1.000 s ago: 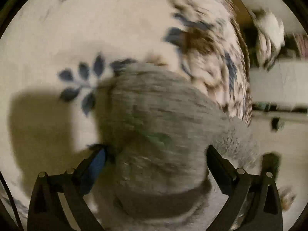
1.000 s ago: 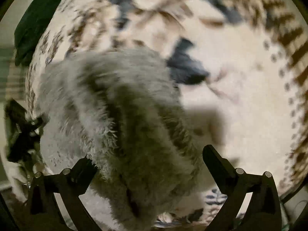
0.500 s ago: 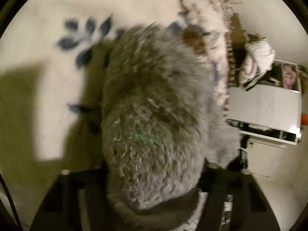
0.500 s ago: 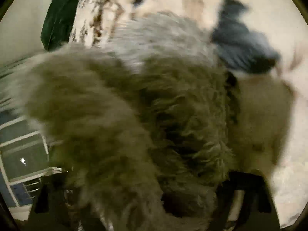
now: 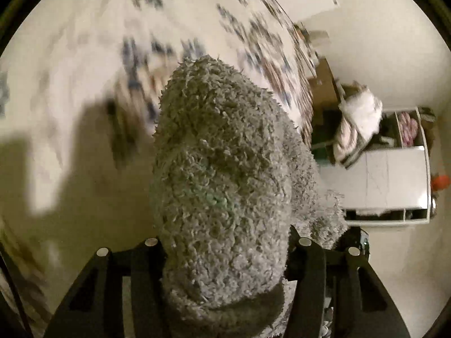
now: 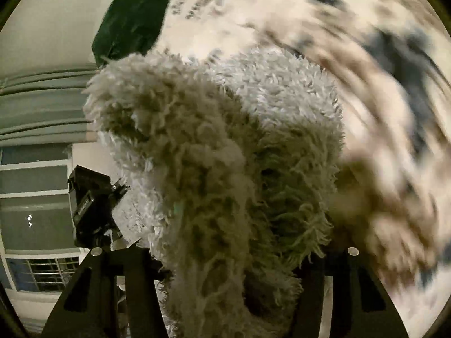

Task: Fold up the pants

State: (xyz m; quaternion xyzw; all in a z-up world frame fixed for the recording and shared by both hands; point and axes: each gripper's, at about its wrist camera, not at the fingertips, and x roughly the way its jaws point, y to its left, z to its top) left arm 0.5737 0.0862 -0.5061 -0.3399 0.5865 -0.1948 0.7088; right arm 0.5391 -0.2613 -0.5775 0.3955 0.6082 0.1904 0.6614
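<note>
The fluffy grey pants (image 5: 220,174) fill the middle of both views, bunched thickly between the fingers and hanging above the patterned bedspread (image 5: 84,56). My left gripper (image 5: 225,253) is shut on the pants; its fingertips are buried in the pile. My right gripper (image 6: 231,259) is shut on another part of the pants (image 6: 220,155). The left gripper's body (image 6: 93,205) shows at the left of the right wrist view, close beside the cloth.
The bed's cream cover with blue and brown leaf print (image 6: 380,70) lies under both grippers. A white shelf unit (image 5: 386,180) and piled laundry (image 5: 358,118) stand right of the bed. A dark green cloth (image 6: 129,17), curtain (image 6: 39,107) and window (image 6: 31,211) are at left.
Both grippers closed on the pants and lifted them off the bed. The views swung up and away from the bedspread, bringing the room's edges into sight.
</note>
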